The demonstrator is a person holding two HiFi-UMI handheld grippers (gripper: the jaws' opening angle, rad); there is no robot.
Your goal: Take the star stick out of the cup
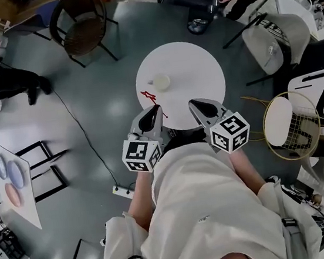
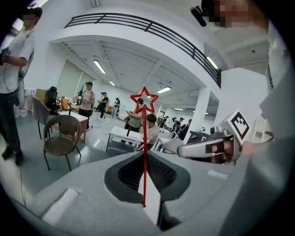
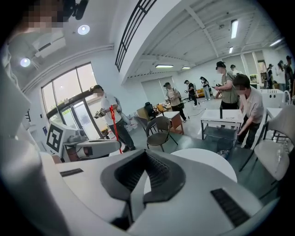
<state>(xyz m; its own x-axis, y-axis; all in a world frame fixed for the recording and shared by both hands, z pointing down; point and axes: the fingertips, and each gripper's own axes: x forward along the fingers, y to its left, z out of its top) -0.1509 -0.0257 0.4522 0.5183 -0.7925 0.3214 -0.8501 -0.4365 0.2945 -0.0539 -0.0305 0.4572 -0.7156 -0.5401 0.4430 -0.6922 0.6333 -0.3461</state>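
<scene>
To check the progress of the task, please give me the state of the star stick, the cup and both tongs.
star stick: out of the cup, upright, gripped by the left tongs.
cup: upright on the round table, no stick in it.
left tongs: shut on the star stick.
right tongs: shut, empty.

The head camera looks steeply down from above the person onto the table (image 1: 189, 63), with the left gripper (image 1: 155, 110) and right gripper (image 1: 197, 104) near the middle. Each gripper camera sits close behind its own jaws and looks almost level across the hall, catching the other gripper beside it. All three views share the star stick (image 1: 149, 95).
</scene>
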